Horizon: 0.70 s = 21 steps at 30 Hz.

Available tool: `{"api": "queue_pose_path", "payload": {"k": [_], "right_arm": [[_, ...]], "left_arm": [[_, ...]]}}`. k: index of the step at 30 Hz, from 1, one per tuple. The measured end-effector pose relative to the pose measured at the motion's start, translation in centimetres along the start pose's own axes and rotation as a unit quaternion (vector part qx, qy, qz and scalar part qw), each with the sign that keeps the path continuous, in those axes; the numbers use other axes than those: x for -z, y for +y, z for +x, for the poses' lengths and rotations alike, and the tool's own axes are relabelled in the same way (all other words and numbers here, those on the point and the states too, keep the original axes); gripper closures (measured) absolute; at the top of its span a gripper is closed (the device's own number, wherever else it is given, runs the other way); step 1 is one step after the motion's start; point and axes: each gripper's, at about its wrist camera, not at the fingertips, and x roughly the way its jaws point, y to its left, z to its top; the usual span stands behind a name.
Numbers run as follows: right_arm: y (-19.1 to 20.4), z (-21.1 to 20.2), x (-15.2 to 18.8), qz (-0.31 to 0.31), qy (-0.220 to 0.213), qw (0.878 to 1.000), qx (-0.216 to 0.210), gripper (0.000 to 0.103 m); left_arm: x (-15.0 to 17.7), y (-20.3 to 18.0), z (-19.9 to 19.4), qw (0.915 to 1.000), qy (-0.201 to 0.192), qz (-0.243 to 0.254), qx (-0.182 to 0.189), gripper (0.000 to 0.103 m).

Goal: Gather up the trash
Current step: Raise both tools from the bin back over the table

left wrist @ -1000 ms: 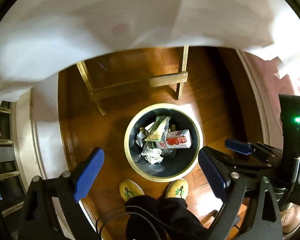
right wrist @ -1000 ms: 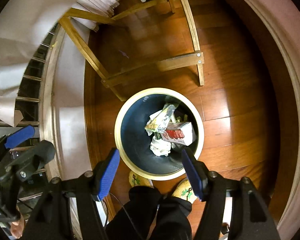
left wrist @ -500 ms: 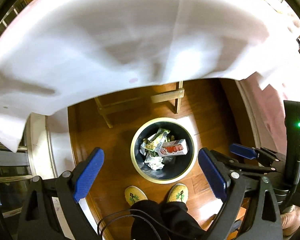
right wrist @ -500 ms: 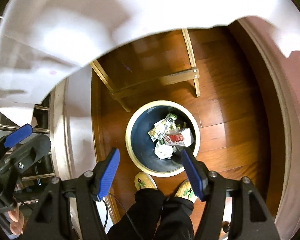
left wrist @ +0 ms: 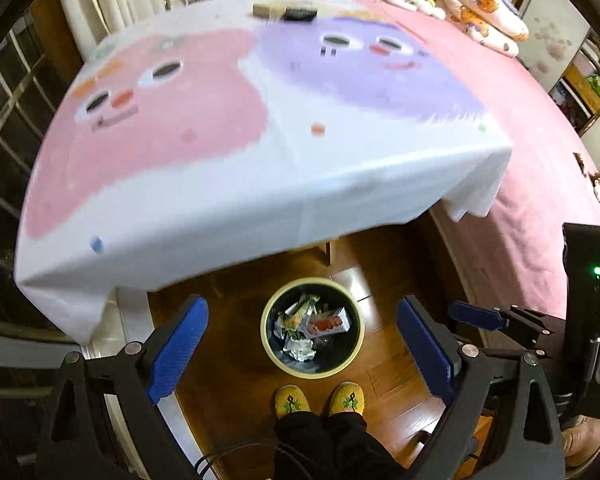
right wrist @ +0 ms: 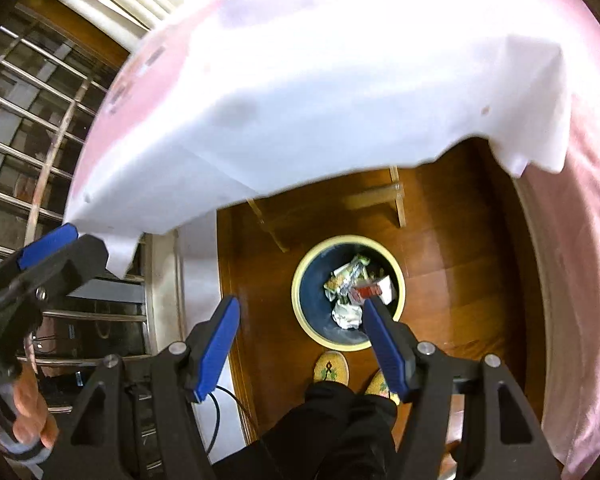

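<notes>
A round dark waste bin with a cream rim (left wrist: 269, 340) stands on the brown wooden plank floor (left wrist: 228, 360), just in front of the person's two yellow embroidered slippers (left wrist: 292, 402). In the right wrist view the same bin (right wrist: 300, 300) sits below the near edge of the table, with its right side partly hidden behind one blue finger pad.

Inside the bin lies a loose heap of trash. One white carton with a red picture (left wrist: 327, 323) lies on its side near the right of the heap. One green and yellow foil wrapper (left wrist: 300, 312) leans across the middle, and one crumpled silver-white wad (left wrist: 300, 350) lies at the near side. Smaller scraps beneath them are too tangled to count. The dark bottom of the bin shows around the heap.

The left gripper (left wrist: 300, 350) hangs high above the bin with its two blue-padded jaws spread wide and nothing between them. The right gripper (right wrist: 300, 354) is likewise high, jaws parted wide and empty.

A table draped in a white cloth printed with one pink and one purple cartoon face (left wrist: 240, 120) fills the upper half of the left wrist view; the cloth's front edge overhangs the floor beyond the bin. At the far edge of the cloth lie one tan block (left wrist: 266, 10) and one black object (left wrist: 300, 13), touching; both are blurred. A pale wooden frame (right wrist: 396, 200) shows under the cloth.
</notes>
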Motion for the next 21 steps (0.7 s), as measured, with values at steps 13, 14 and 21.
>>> {"api": "queue_pose_path", "payload": {"k": [13, 14, 21], "right_arm": [[4.4, -8.5, -5.7, -0.001, -0.102, 0.994, 0.025, 0.038], [4.7, -8.8, -6.2, -0.003, -0.109, 0.994, 0.029, 0.038], [6.7, -10.0, -12.0, -0.024, -0.15, 0.987, 0.054, 0.038]], "left_arm": [[-8.3, 1.8, -8.3, 0.996, -0.075, 0.048, 0.015, 0.009], [-8.8, 2.0, -8.5, 0.9956, -0.08, 0.048, 0.014, 0.009], [-13.4, 4.4, -8.8, 0.9943, -0.103, 0.027, 0.005, 0.009]]}}
